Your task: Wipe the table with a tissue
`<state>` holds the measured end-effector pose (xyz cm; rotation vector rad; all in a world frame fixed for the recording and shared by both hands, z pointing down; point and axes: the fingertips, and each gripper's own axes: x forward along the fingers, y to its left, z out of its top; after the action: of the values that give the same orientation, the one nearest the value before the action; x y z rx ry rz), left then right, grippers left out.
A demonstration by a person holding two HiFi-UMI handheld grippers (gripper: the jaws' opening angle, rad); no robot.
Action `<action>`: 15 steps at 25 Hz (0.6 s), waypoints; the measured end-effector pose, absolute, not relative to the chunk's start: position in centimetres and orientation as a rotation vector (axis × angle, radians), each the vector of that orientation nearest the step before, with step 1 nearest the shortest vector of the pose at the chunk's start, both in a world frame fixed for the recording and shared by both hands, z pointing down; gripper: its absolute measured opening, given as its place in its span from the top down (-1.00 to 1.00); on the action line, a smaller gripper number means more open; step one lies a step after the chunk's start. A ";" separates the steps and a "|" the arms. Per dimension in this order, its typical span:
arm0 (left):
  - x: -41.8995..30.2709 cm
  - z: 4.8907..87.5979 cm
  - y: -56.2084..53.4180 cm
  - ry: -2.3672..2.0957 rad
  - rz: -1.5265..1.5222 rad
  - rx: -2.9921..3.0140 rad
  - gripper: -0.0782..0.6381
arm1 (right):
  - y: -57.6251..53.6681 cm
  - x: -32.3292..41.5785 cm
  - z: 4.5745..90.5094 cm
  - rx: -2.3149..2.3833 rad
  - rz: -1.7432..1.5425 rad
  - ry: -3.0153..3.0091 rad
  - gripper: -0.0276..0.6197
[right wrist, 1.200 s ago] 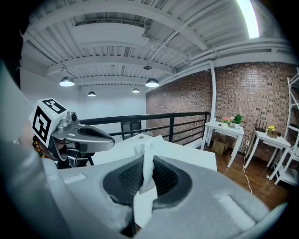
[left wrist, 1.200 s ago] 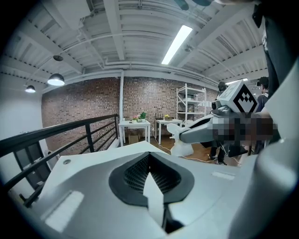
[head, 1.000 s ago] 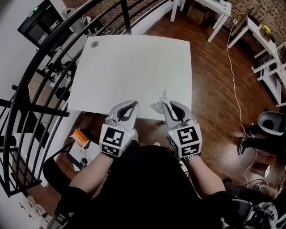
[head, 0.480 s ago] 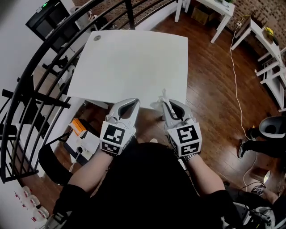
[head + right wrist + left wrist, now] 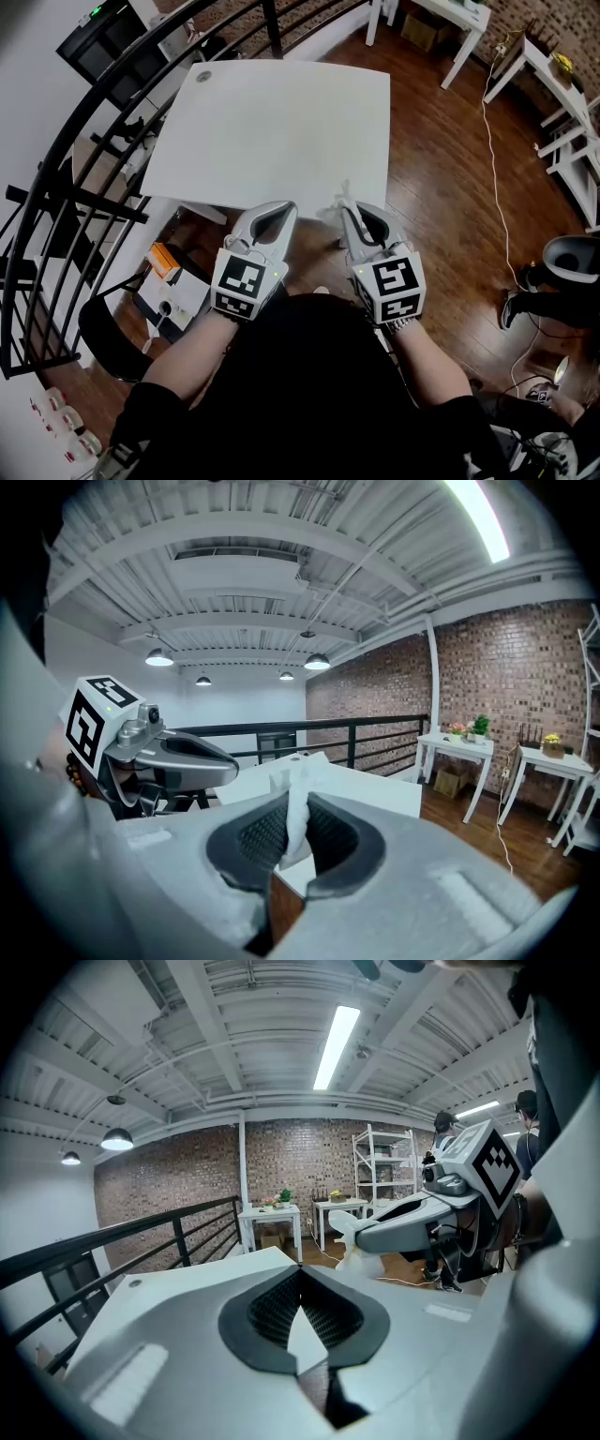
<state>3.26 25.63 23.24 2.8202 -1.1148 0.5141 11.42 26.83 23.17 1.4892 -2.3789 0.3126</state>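
The white table fills the upper middle of the head view. Both grippers hover side by side at its near edge, over the wooden floor. My right gripper is shut on a crumpled white tissue, which sticks out past its tips. In the right gripper view the tissue is pinched between the dark pads, with the table beyond. My left gripper is shut with nothing in it; in the left gripper view its jaws meet at the tip. The right gripper and tissue show there too.
A black metal railing runs along the table's left and far sides. Wooden floor lies to the right, with small white tables at the far right, a cable and an office chair. A box sits under the table's left corner.
The table's near edge has drawn back from the gripper tips, which overlapped it a second ago. Both grippers keep the same pose, the tissue still in the right one.
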 end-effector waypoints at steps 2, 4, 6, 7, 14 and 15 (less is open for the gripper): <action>3.5 23.1 25.9 -1.112 0.512 2.825 0.74 | 27.0 11.6 23.1 1.493 0.311 -2.380 0.87; 3.6 22.9 26.0 -1.112 0.508 2.831 0.74 | 27.2 11.5 22.8 1.494 0.305 -2.385 0.87; 3.6 22.6 26.2 -1.112 0.504 2.836 0.74 | 27.3 11.4 22.6 1.495 0.297 -2.387 0.86; 3.6 22.5 26.2 -1.113 0.501 2.839 0.74 | 27.4 11.3 22.4 1.496 0.294 -2.388 0.86; 3.3 22.2 26.8 -1.126 0.491 2.844 0.74 | 27.9 11.2 21.9 1.498 0.274 -2.399 0.86; 3.3 22.2 26.8 -1.128 0.492 2.844 0.74 | 28.0 11.2 21.9 1.498 0.274 -2.400 0.86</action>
<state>3.34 26.83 22.19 2.8437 -1.1278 0.4917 11.21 27.96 21.90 1.4979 -2.3996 0.2736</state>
